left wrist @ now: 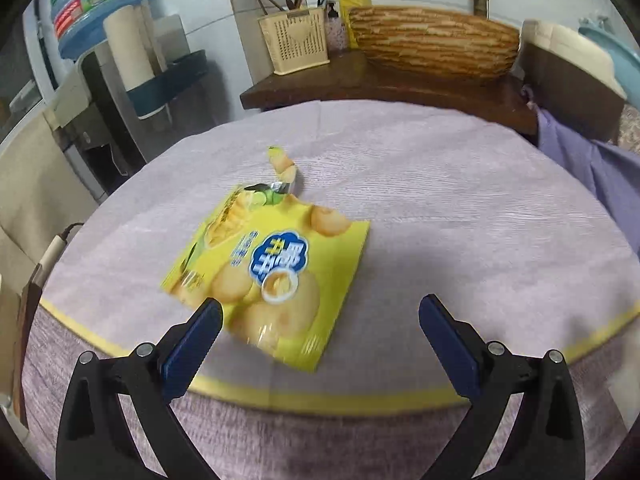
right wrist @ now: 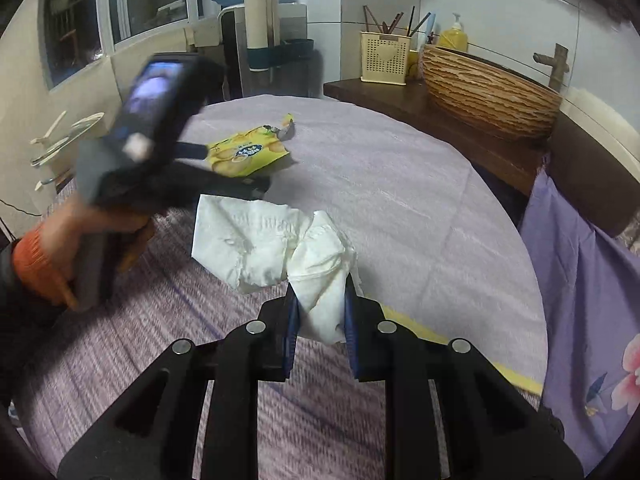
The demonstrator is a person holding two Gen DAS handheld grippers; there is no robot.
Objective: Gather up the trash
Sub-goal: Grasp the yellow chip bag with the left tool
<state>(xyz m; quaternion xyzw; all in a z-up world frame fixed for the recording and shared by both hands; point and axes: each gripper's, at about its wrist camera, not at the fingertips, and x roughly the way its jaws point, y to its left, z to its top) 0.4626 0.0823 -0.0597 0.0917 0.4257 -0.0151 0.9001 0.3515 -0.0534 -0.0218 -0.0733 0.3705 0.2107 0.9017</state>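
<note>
the left gripper [left wrist: 320, 312] hung with its jaws spread wide and nothing between them, just above the near edge of a yellow snack bag [left wrist: 276, 276] lying flat on the round table [left wrist: 460, 208]. the right gripper [right wrist: 320, 300] was clamped on a crumpled white tissue [right wrist: 280, 240], held over the table's near edge.

On the round table [left wrist: 460, 208] in front of me, the snack bag [left wrist: 276, 276] lies near the front edge, just ahead of my left gripper [left wrist: 320, 312]. The crumpled tissue [right wrist: 276, 240] sits nearer than the bag, its end between my right gripper [right wrist: 320, 300] fingers. Behind the table, a woven basket [left wrist: 434, 40] stands on the counter [left wrist: 360, 80], right of the utensil holder [left wrist: 294, 38].
</note>
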